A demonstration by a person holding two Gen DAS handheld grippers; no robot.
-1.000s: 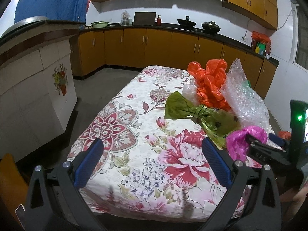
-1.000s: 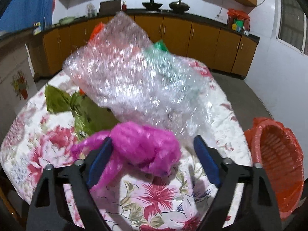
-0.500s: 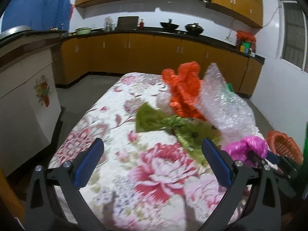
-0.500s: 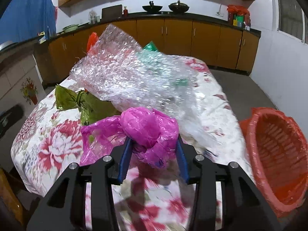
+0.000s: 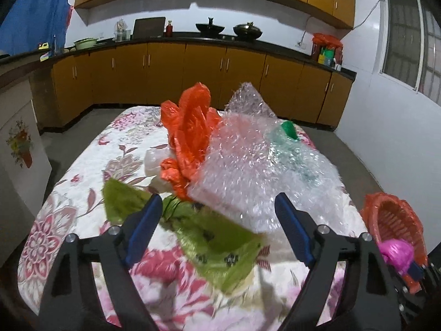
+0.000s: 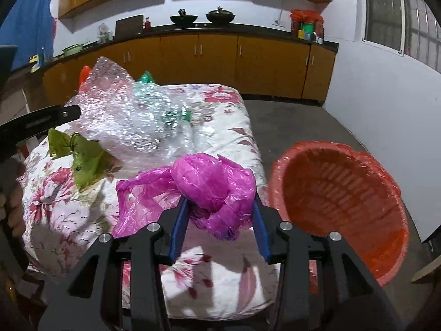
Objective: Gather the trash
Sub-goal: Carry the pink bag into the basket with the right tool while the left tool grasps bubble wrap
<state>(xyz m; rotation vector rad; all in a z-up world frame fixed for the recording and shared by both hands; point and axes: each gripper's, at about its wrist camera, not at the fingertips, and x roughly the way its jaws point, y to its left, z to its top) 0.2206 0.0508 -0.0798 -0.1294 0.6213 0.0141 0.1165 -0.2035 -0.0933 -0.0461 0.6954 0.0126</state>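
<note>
My right gripper [image 6: 220,207] is shut on a crumpled pink plastic bag [image 6: 212,182] and holds it above the table's right edge, left of the orange trash basket [image 6: 339,204]. The bag also shows in the left wrist view [image 5: 395,251] in front of the basket [image 5: 394,220]. My left gripper [image 5: 217,215] is open and empty, hovering over a green plastic bag [image 5: 215,240] on the floral tablecloth [image 5: 82,182]. Behind it lie an orange plastic bag [image 5: 190,135] and a big sheet of bubble wrap [image 5: 256,165].
The basket stands on the floor right of the table. A green piece [image 5: 288,129] lies behind the bubble wrap. Kitchen cabinets [image 5: 193,77] line the back wall, and a tiled counter [image 5: 19,140] stands to the left. Grey floor [image 6: 292,121] surrounds the table.
My right gripper closed on the pink bag, lifted it and carried it right toward the basket. My left gripper moved forward and right, over the green bag.
</note>
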